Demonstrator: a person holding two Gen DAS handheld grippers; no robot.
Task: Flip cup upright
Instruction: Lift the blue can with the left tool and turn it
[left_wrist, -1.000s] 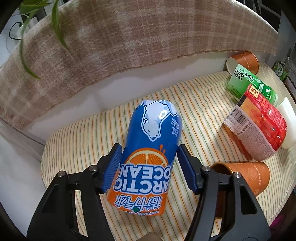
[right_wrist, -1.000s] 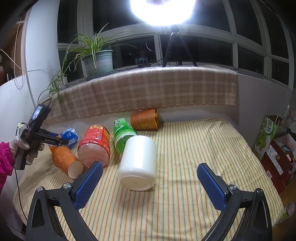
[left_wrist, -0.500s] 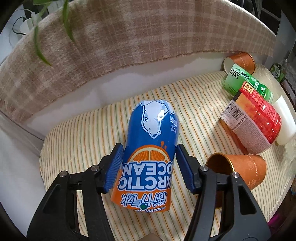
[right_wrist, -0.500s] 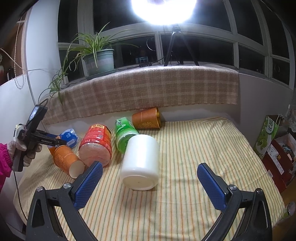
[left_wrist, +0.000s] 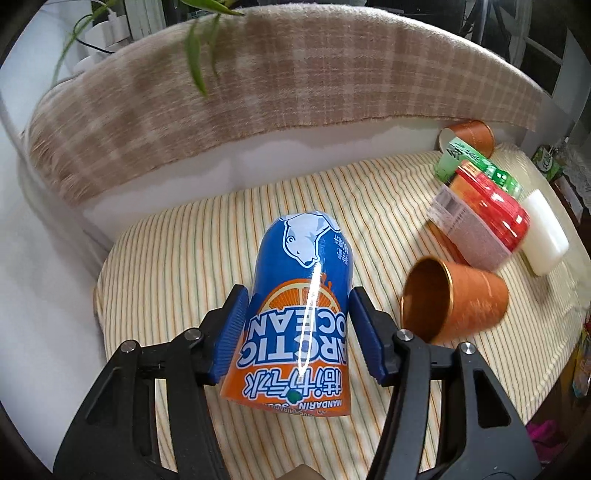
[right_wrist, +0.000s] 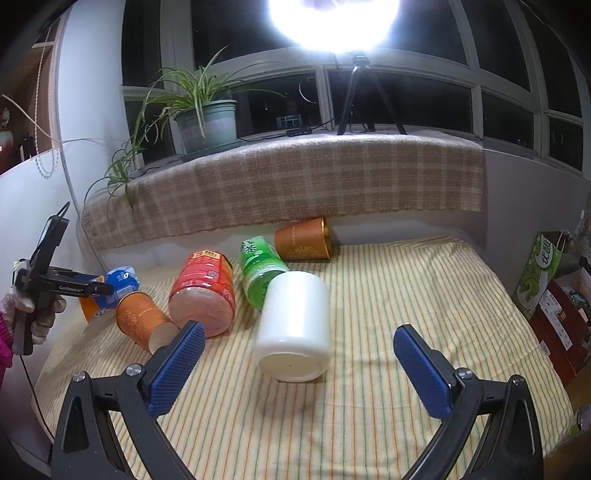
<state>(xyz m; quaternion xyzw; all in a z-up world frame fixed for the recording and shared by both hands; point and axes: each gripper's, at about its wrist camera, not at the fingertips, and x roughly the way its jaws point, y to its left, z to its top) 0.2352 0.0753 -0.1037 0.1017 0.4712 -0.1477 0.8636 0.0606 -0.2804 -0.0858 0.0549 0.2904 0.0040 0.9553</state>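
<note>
So far the left claw (left_wrist: 299, 332) grips only the blue cup (left_wrist: 301, 295), print inverted, beside the orange cup (left_wrist: 458, 299); none stands upright; right claw (right_wrist: 299, 373) gapes empty.

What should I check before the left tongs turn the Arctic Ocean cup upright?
1. Grip: left tongs shut on the Arctic Ocean cup, one pad on each side. Ok.
2. Cup orientation: print reads upside down in the left wrist view. Not ok.
3. Lifted off the striped cloth: cannot tell.
4. Room to turn: the lying orange paper cup is close on the right. Not ok.
5. Right tongs: open, holding nothing, away from the cup. Ok.
</note>
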